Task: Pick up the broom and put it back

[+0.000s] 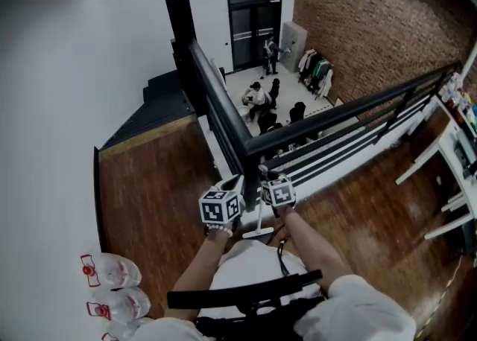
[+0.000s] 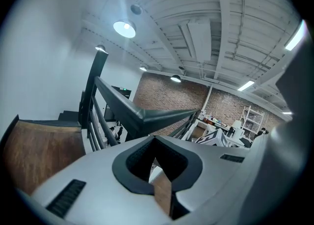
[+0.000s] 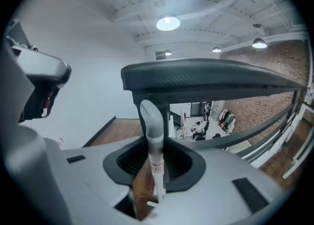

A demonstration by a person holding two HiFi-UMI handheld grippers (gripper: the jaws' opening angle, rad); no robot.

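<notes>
Right gripper (image 3: pixel 156 170): jaws closing round the slim white broom handle with grey plastic grip (image 3: pixel 152 130), pads not pressing yet. Handle upright at the black metal railing (image 3: pixel 211 79) corner. Left gripper (image 2: pixel 155 162) clenched, empty.

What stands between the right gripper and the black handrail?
The broom handle, upright between the right gripper's closing jaws, with the handrail behind it; seen in the right gripper view.
</notes>
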